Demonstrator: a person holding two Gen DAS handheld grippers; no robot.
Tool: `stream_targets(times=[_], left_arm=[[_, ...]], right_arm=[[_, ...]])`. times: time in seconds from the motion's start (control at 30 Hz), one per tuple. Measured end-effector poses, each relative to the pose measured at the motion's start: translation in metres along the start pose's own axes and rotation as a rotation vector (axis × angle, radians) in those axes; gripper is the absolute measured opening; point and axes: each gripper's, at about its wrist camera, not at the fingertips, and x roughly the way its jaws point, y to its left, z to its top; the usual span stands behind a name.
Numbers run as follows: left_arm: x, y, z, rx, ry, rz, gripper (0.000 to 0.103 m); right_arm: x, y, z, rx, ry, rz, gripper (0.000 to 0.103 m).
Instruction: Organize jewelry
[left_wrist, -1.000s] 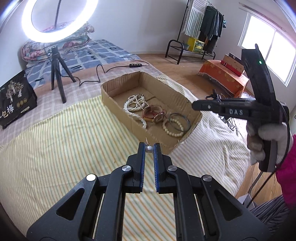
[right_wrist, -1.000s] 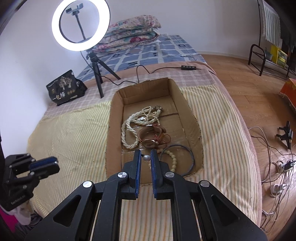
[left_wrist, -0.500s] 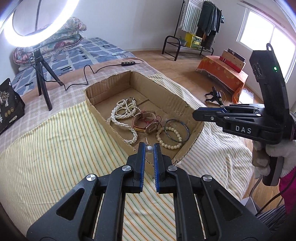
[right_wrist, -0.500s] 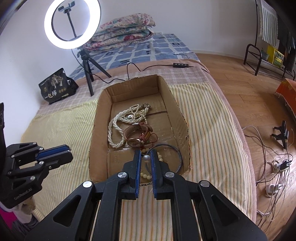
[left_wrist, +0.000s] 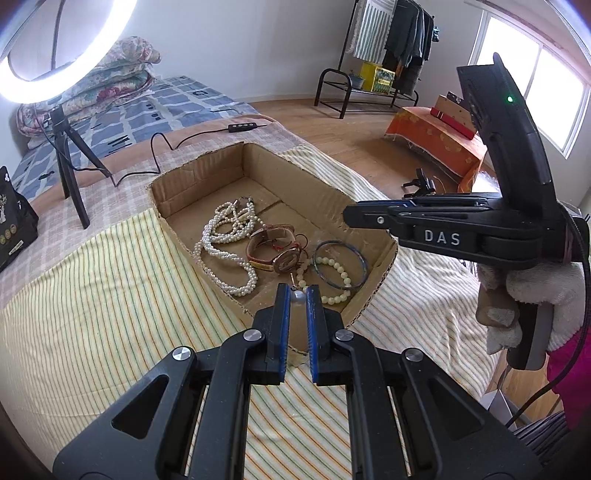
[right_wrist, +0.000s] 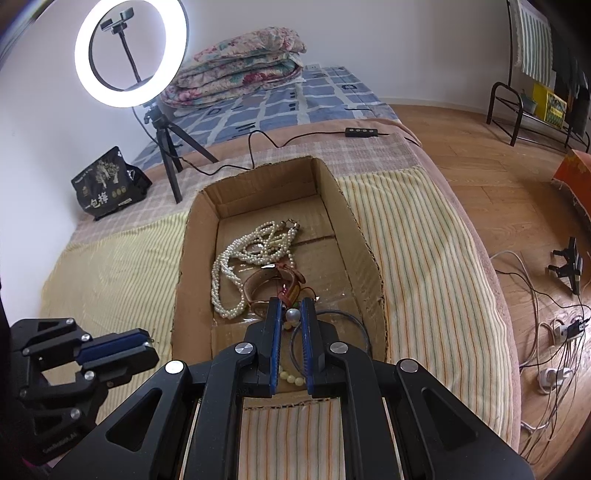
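Each gripper held one small pearl earring pinched between its blue pads. The left gripper (left_wrist: 298, 295) clamped its pearl earring (left_wrist: 297, 296) at the very fingertips, with the thin post projecting upward. The right gripper (right_wrist: 292, 314) held a matching pearl (right_wrist: 293, 315) the same way. Tip-only contact probably kept so small a round bead visible and easy to let go.

Both grippers hovered over the near end of the cardboard box (left_wrist: 384, 254), which rested on the striped bedcover (left_wrist: 110, 280). The box already contained a pearl necklace (left_wrist: 225, 236), a leather-strap watch (left_wrist: 273, 249), a beaded bracelet (left_wrist: 338, 271) and a dark bangle (left_wrist: 360, 258). The grippers were judged to be positioned for placing the pair together with the other jewelry.
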Motion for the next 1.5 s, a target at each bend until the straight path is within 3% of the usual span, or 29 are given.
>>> stream_targets(times=[0.3,0.43,0.5,0.57,0.63,0.67,1.13,1.5], left_arm=[[-0.002,-0.006,0.001,0.024,-0.009,-0.002,0.007],[-0.002,-0.006,0.0,0.029,-0.001,0.001,0.007],[-0.002,-0.007,0.0,0.036,0.0,0.004,0.007],[-0.002,-0.008,-0.001,0.042,0.001,0.007,0.014],[-0.004,-0.01,-0.001,0.046,-0.011,0.009,0.048],[-0.006,-0.01,-0.001,0.048,-0.026,0.014,0.051],[-0.025,-0.009,-0.002,0.068,-0.058,0.052,0.053],[-0.072,-0.003,-0.003,0.056,-0.146,0.077,0.055]], right_arm=[[-0.003,0.006,0.002,-0.011,-0.017,-0.005,0.011],[-0.004,0.003,0.002,0.005,-0.028,-0.006,0.038],[-0.005,0.003,0.003,0.009,-0.032,-0.01,0.041],[-0.005,0.004,0.003,0.006,-0.032,-0.018,0.043],[-0.006,0.004,0.003,0.008,-0.038,-0.035,0.058],[-0.007,0.004,0.004,0.01,-0.045,-0.041,0.06],[-0.022,0.001,0.004,0.033,-0.083,-0.08,0.067],[-0.058,0.021,0.004,0.0,-0.154,-0.131,0.067]])
